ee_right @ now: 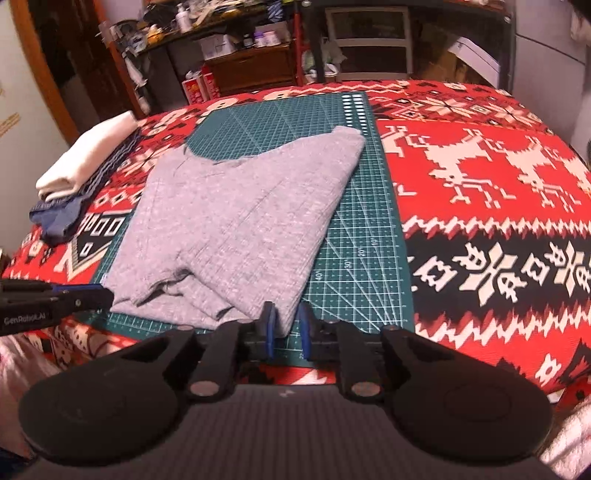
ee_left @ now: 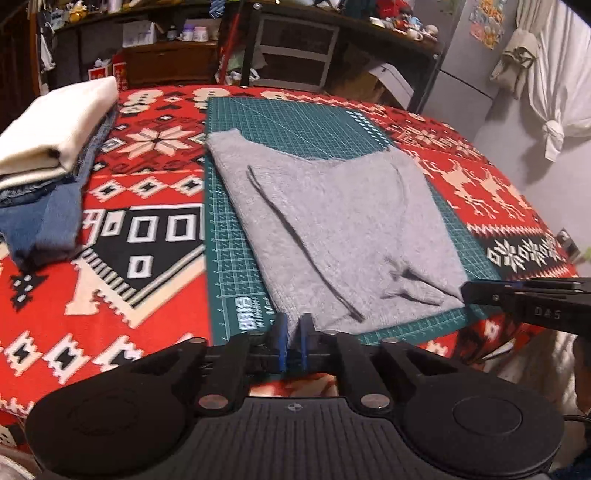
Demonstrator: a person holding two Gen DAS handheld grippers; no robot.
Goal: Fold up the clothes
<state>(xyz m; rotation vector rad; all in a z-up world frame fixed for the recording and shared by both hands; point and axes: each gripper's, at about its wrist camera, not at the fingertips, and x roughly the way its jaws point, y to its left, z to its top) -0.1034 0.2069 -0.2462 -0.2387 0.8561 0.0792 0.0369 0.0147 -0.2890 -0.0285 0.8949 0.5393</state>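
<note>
Green cutting mat (ee_left: 295,122) on red blanket: grey garment (ee_left: 332,221) lies lengthwise toward 12 o'clock, near hem between narrowly parted pads of left gripper (ee_left: 293,332) and right gripper (ee_right: 287,325), grip unconfirmed

Your left gripper (ee_left: 292,334): fingertips cover near hem of grey sweater (ee_left: 332,229); grip on cloth not clear. Right gripper (ee_right: 287,325): same, hem edge hidden between blue pads (ee_right: 269,325). Stack of folded clothes (ee_left: 48,155) cut off by left edge. Shelf clutter (ee_right: 229,33) too blurred for you to name.
</note>
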